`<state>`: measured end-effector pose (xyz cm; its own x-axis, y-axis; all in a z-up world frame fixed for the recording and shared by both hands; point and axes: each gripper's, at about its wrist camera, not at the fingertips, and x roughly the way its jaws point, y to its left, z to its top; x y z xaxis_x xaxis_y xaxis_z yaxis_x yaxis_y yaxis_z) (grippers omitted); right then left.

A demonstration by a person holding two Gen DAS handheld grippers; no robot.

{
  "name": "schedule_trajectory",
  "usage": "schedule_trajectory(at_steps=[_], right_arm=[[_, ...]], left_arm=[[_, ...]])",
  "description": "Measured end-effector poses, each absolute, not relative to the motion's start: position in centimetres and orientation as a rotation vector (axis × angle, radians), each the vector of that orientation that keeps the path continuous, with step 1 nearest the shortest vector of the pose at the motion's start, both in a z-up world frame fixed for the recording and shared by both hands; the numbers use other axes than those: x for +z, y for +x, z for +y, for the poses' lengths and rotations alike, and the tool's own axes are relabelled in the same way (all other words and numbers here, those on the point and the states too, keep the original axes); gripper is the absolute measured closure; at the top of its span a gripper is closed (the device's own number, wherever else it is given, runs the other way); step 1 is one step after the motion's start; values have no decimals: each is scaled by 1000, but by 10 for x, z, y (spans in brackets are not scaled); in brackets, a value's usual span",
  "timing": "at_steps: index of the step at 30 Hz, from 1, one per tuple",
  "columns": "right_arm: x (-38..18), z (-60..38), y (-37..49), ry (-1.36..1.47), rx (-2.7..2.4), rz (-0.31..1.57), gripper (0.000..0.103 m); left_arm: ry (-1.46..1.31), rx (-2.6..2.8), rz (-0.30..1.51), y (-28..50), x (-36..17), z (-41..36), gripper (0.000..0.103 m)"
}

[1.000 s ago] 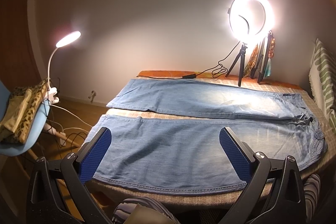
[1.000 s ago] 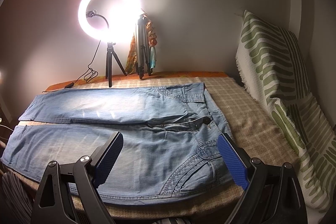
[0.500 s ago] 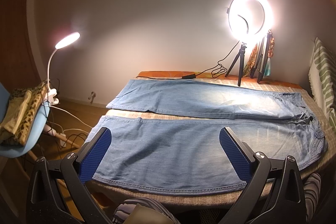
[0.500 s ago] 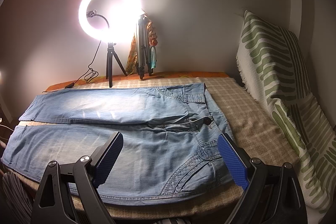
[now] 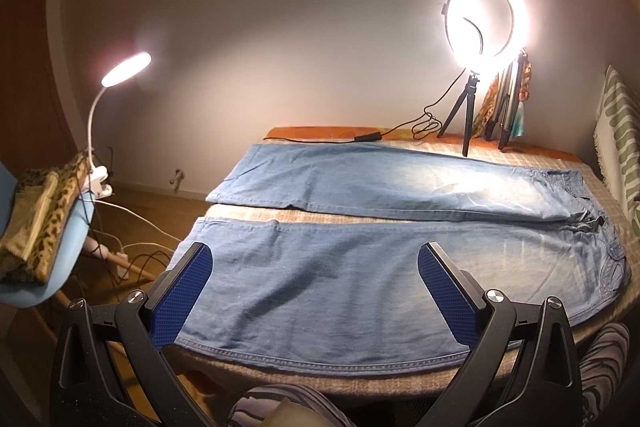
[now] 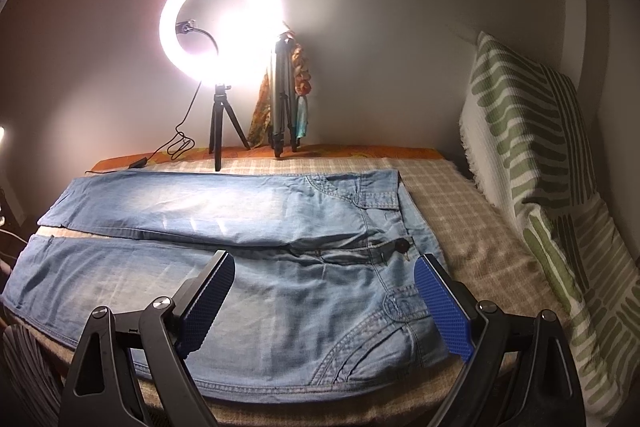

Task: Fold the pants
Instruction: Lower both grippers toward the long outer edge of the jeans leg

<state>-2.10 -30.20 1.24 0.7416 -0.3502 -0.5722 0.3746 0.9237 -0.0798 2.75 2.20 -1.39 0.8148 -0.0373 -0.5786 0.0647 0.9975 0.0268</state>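
Light blue jeans [image 5: 360, 259] lie flat and spread on the bed, legs to the left, waist to the right. The two legs lie side by side with a gap of blanket between them. My left gripper [image 5: 314, 259] is open and empty, above the near leg by the hem end. My right gripper [image 6: 324, 269] is open and empty, above the near hip and pocket of the jeans [image 6: 280, 291]. Neither gripper touches the cloth.
A checked blanket [image 6: 452, 195] covers the bed. A lit ring light on a tripod [image 5: 486, 15] and a second tripod [image 6: 282, 99] stand at the far edge, cable beside. Green-patterned pillows [image 6: 532, 155] lean at the right. A desk lamp [image 5: 124, 69] and chair with clothes [image 5: 40, 219] stand left.
Both grippers have drifted slightly; the views shift a little. The jeans have not moved and both grippers stay open.
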Motion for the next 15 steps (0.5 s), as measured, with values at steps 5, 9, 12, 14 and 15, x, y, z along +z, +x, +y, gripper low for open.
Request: schedule_trajectory(at_steps=[5,9,12,14,15], right_arm=[[18,-300,0,26,-346,614,10],[22,-295,25,8,-294,614,10],[24,-289,48,-8,-247,611,10],[25,-284,63,-29,-217,612,10],[25,-282,71,-43,-205,613,10]], left_arm=[[62,-103,619,43,-16,29,1],[56,-119,637,63,-16,35,1],[46,-142,629,78,-12,41,3],[47,-141,625,91,-11,44,7],[46,-142,626,97,-10,45,9]])
